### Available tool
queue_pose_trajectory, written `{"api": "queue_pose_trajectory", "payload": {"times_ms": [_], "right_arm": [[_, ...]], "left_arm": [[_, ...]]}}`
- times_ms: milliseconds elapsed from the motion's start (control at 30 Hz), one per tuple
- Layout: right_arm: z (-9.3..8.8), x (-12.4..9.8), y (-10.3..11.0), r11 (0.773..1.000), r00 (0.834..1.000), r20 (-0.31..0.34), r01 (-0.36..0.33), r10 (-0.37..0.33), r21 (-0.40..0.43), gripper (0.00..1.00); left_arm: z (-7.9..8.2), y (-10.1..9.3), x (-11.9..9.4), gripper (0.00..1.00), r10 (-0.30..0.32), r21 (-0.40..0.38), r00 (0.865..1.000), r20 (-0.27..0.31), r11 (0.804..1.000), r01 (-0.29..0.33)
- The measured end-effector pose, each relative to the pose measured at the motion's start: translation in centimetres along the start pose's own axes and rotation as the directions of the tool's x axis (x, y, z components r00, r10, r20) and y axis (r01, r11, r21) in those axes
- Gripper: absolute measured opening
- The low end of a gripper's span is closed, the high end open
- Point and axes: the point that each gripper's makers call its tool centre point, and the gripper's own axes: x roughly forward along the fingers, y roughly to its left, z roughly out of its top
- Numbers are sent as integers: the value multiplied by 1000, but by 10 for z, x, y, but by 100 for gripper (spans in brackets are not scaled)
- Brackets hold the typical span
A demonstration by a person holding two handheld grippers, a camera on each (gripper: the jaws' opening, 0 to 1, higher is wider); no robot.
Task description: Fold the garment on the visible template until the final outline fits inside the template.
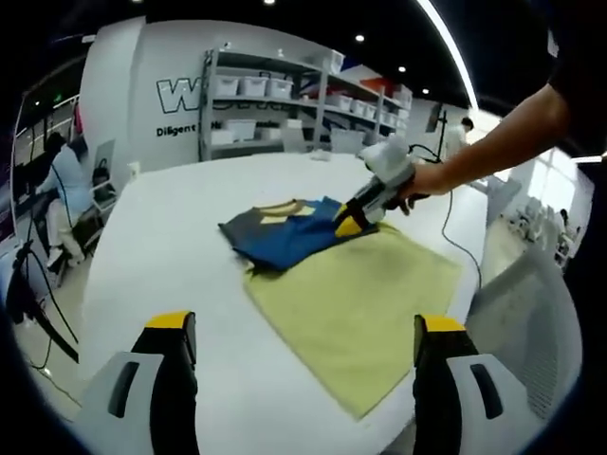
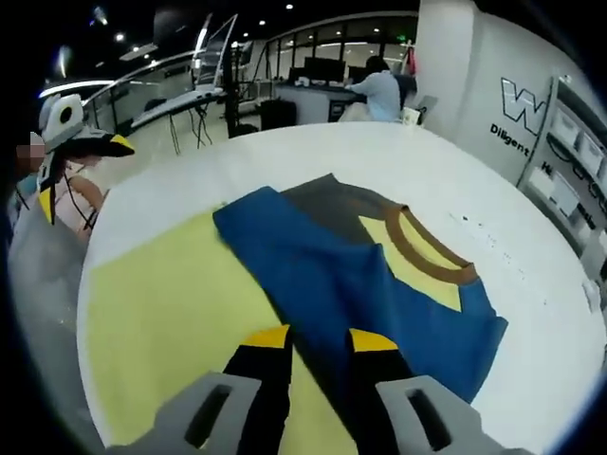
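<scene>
A blue, grey and yellow garment (image 1: pixel 285 232) lies folded on the far corner of a yellow-green template (image 1: pixel 365 299) on a white round table (image 1: pixel 171 237). My left gripper (image 1: pixel 303 327) hovers open over the table's near edge, short of the template. My right gripper (image 1: pixel 349 224), held by a hand, has its tips at the garment's right edge. In the right gripper view the jaws of the right gripper (image 2: pixel 320 339) stand close together with blue fabric of the garment (image 2: pixel 360 275) running between them, over the template (image 2: pixel 161 313). The left gripper (image 2: pixel 81 175) shows open at the far left.
Shelves with white bins (image 1: pixel 275 95) stand behind the table. A person sits at a desk (image 1: pixel 57 180) on the left. A mesh chair back (image 1: pixel 531 322) is close to the table's right edge. A black cable (image 1: pixel 455 237) trails from the right gripper.
</scene>
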Motion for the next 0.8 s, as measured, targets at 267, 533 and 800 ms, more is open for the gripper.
{"api": "queue_pose_trajectory", "payload": {"times_ms": [267,533,800], "right_arm": [[9,-26,10,1000,997,74,8,-8,1,37],[-11,-50,14,995,993,100,49,-57,88,56],[-39,-77,-5,987,989,82,117,-127,111,55]], "left_arm": [[10,4,29,91,-26,-8,1000,-1,1000,26],[23,12,67,86,-51,-53,999,7,997,51],[28,12,91,84,-66,-68,998,6,995,66]]}}
